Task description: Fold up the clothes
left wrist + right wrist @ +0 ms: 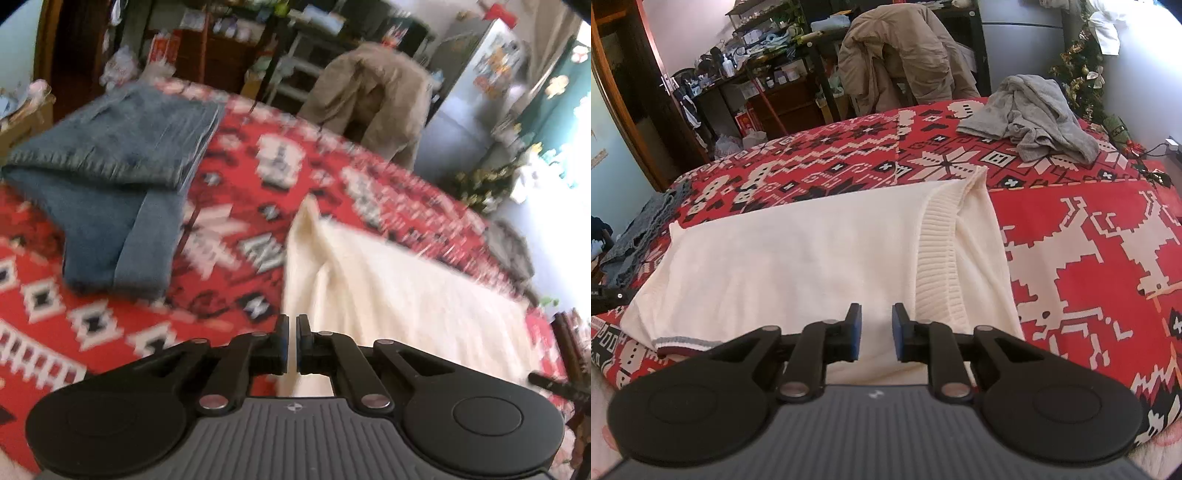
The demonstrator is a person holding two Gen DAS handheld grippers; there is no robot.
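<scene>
My left claw (293,343) is pinching a lifted edge of the cream knitted sweater (798,254), which lies mid-bed on the red patterned blanket (1089,236). My right claw (875,330) hovers parted above its near hem, touching nothing. With that one thin pinch, I judge the knit could slip free and the fold collapse toward the folded blue jeans (110,166) at ten o'clock.

Black two-finger tool (875,332), blue pads (897,332), ribbed grey housing (871,435).
</scene>
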